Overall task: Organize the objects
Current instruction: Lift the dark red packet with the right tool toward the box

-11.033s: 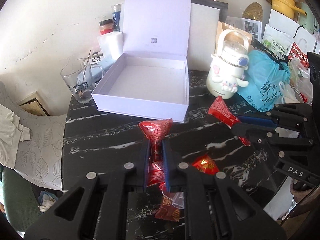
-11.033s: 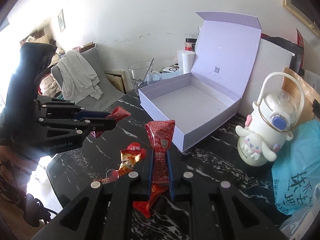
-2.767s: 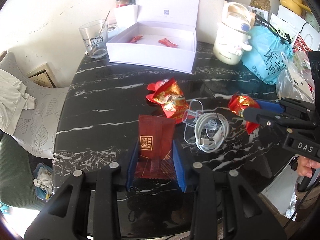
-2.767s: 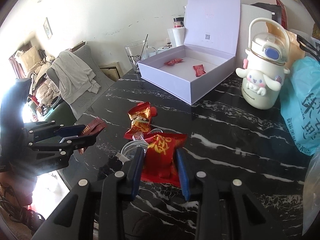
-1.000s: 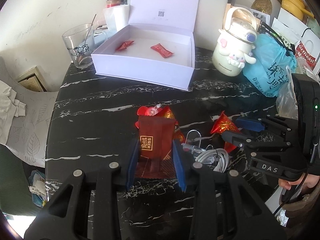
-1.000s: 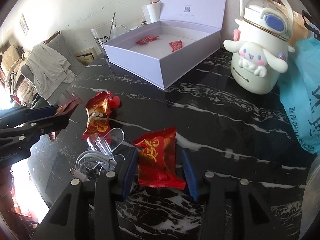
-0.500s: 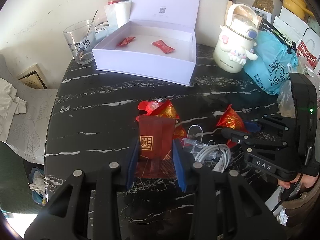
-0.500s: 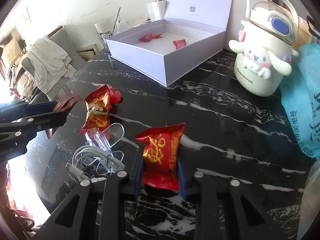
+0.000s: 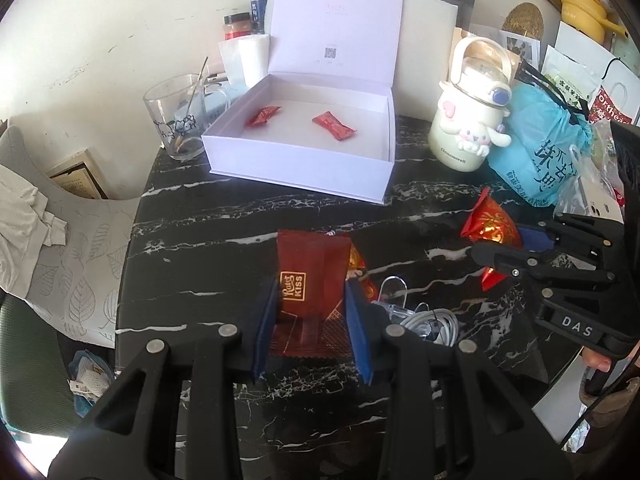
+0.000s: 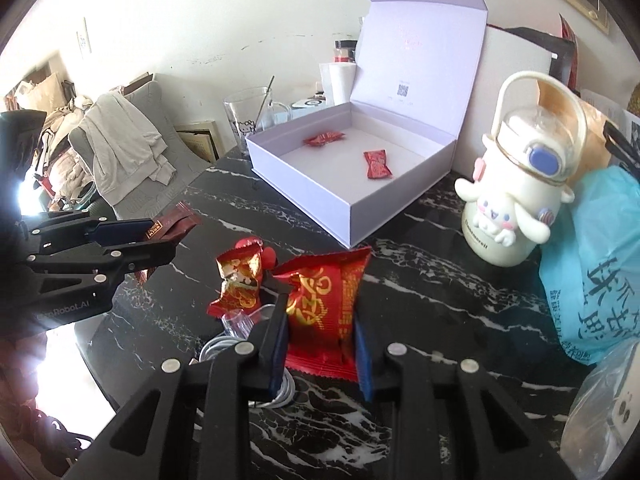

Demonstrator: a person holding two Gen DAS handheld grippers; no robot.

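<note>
The left gripper is closed narrowly on a dark red wafer packet, low centre in the left wrist view; the right gripper pinches a bright red snack bag at the same spot in its own view. Both packets look lifted clear of the table, though the fisheye makes that hard to confirm.

The grips sit on the lower part of each soft packet, so either could slide or swing out on the way to the lavender box, upper centre, where two small red candies already lie. A low carry might catch the box's front wall. Directly under the grippers a white cable is coiled beside a loose red-gold sweet, and a trailing packet edge could drag either one.

The surface is a black marble-patterned table, crowded along its far edge: a glass mug at upper left, a cream cartoon bottle and a blue plastic bag at right. A clothes-draped chair stands against the pale wall.
</note>
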